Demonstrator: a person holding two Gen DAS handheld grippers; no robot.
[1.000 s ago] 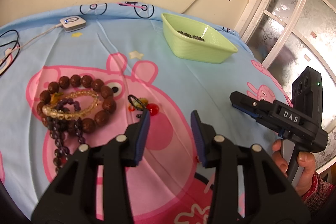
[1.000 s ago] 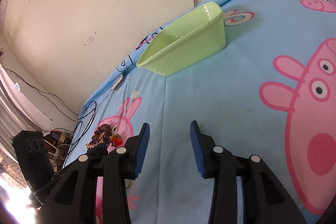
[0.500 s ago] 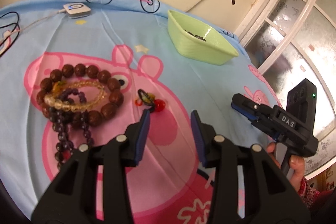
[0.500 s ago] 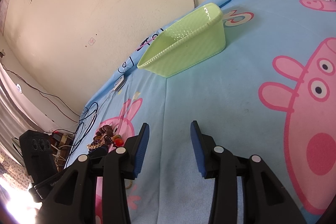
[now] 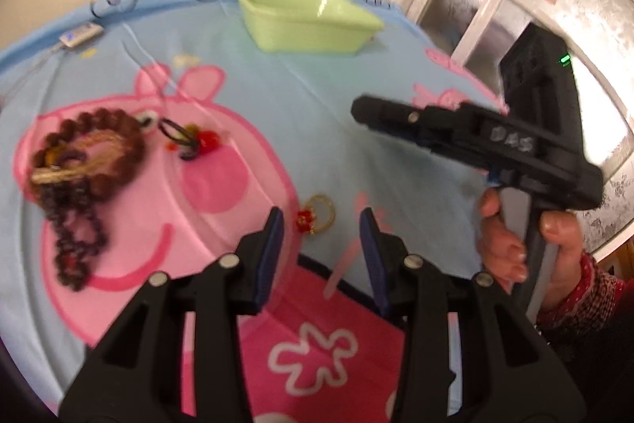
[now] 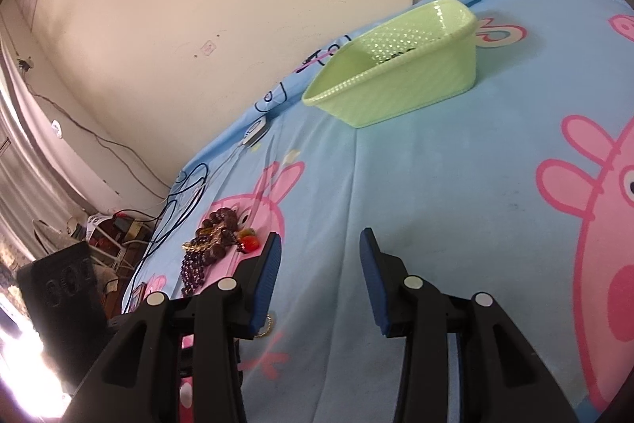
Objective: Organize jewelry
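1. L gripper (image 5: 319, 228): jaws part open, just been narrowing, nothing clamped. Small gold ring w/ red charm (image 5: 317, 219) on sheet in the gap just past tips, untouched.
2. R gripper (image 6: 319, 260): jaws part open, empty, over bare sheet.
3. Step, probably: lining up L pick of the ring. Next: lower, straddle the ring, close, carry to tray.
4. Farther out: brown wooden bead bracelet pile w/ amber + purple strands (image 5: 83, 161), black cord w/ red bead (image 5: 194, 139) beside it.
5. Pale green plastic tray (image 6: 400, 82) at far edge of blue cartoon-pig bedsheet (image 6: 455, 193); something dark inside, can't ID.
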